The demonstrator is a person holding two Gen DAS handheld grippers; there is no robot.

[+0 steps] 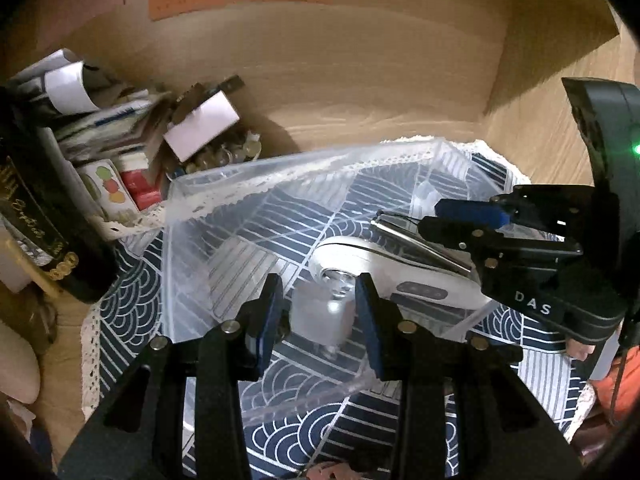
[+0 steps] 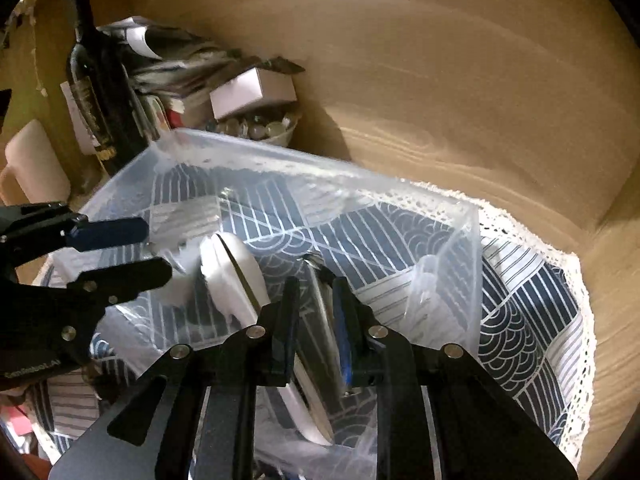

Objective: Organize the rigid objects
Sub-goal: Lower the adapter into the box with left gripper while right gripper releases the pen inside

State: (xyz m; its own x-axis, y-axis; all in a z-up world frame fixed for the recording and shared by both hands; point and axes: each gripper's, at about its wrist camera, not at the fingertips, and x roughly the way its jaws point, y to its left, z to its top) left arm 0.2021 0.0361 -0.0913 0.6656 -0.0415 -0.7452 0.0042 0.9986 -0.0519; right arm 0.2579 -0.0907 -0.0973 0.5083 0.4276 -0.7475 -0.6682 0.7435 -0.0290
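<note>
A clear plastic bin (image 1: 200, 216) stands on a navy and white patterned cloth (image 1: 132, 316). My left gripper (image 1: 318, 304) is shut on a small frosted bottle (image 1: 320, 316) inside the bin. A white handheld device (image 1: 372, 260) lies in the bin just beyond it. My right gripper (image 2: 316, 300) is shut on a flat silver metal case (image 2: 324, 312) over the bin, next to the white device (image 2: 232, 272). The right gripper also shows in the left wrist view (image 1: 452, 220), with the case (image 1: 416, 240). The left gripper shows in the right wrist view (image 2: 156, 248).
A dark wine bottle (image 2: 96, 92) stands left of the bin. Behind it lie papers, small boxes (image 1: 200, 124) and a bowl of glass pebbles (image 2: 256, 128). Wooden walls (image 1: 360, 60) close the back and right.
</note>
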